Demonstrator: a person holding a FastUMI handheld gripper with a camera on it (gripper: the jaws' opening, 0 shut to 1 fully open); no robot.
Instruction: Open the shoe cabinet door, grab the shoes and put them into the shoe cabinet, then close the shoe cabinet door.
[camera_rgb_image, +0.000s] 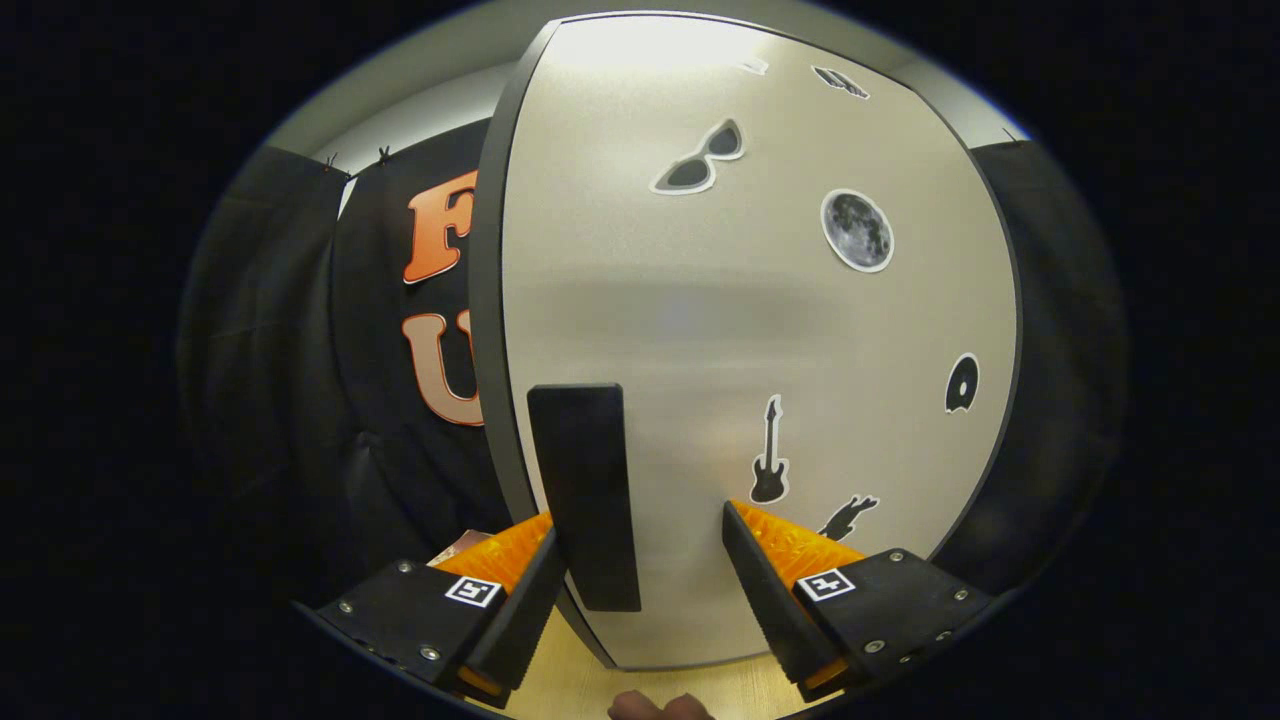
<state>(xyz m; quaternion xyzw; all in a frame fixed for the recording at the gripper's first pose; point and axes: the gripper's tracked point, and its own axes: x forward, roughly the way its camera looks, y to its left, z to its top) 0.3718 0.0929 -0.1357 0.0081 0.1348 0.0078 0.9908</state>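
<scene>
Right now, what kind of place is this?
Probably a small recording booth: black cloth wall, a pale grey cabinet door with stickers and a black upright handle between the open fingers.
</scene>
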